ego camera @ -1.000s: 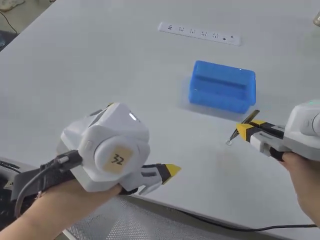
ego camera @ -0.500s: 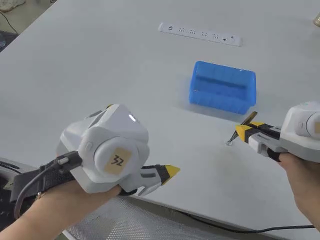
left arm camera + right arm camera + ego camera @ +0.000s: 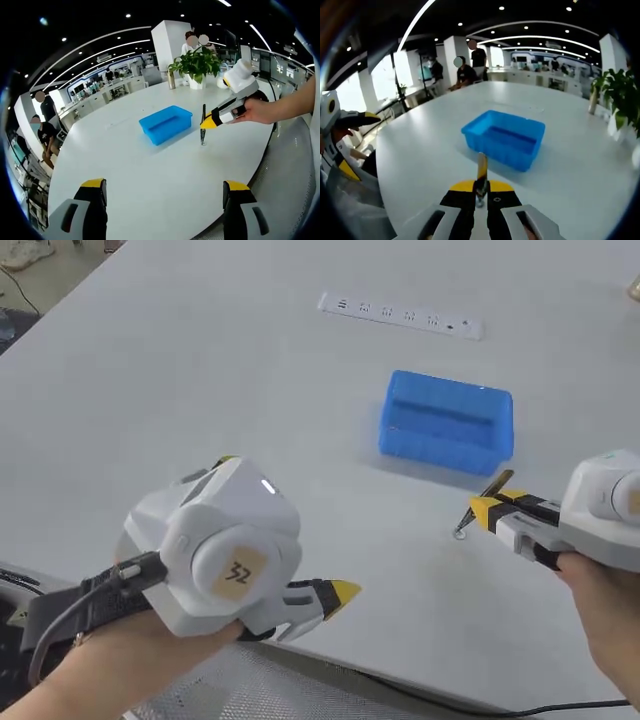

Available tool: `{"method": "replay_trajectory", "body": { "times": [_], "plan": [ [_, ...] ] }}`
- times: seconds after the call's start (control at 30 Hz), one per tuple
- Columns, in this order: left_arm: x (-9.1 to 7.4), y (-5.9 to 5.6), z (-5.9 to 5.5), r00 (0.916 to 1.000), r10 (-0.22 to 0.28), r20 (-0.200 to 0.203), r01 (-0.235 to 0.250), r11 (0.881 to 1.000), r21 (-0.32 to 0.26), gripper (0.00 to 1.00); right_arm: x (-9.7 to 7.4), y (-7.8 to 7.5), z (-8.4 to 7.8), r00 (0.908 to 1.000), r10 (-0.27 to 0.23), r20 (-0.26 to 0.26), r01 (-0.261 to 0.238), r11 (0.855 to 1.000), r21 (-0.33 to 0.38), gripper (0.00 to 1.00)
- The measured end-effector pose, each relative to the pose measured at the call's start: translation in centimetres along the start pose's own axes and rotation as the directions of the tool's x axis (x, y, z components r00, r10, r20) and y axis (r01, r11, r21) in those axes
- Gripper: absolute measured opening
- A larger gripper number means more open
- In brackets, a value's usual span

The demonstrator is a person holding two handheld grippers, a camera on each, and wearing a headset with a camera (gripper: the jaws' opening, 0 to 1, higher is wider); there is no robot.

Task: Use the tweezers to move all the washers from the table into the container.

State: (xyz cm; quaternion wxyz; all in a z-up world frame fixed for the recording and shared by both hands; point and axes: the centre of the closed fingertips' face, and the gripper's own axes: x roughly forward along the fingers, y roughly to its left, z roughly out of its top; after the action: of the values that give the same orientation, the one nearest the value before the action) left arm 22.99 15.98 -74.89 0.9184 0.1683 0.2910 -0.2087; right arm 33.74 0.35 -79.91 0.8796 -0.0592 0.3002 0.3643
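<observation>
Left gripper (image 3: 340, 592) held spread, empty. Blue container (image 3: 447, 420) seen just beyond right claw. Washer (image 3: 458, 532) lay at tweezers (image 3: 499, 484) tips, unmoved since second ago. Tweezers clenched in right gripper (image 3: 486, 508). Lift judged pending.

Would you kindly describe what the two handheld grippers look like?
Both have bulky white housings, with dark grey jaws capped in yellow. The left gripper carries a round disc on its side with a tan sticker reading 32, and a thick black cable leaves its rear. The right gripper has the same white shell, with black and yellow at the jaws.
</observation>
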Motion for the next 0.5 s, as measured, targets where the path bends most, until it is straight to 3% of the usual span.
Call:
{"method": "replay_trajectory", "body": {
  "times": [0.5],
  "plan": [
    [0.05, -0.04, -0.24, 1.0, -0.001, -0.004, 0.001, 1.0, 0.002, 0.99, -0.19, -0.13, -0.15, 1.0, -0.004, -0.003, 0.004, 1.0, 0.012, 0.04]
  ]
}}
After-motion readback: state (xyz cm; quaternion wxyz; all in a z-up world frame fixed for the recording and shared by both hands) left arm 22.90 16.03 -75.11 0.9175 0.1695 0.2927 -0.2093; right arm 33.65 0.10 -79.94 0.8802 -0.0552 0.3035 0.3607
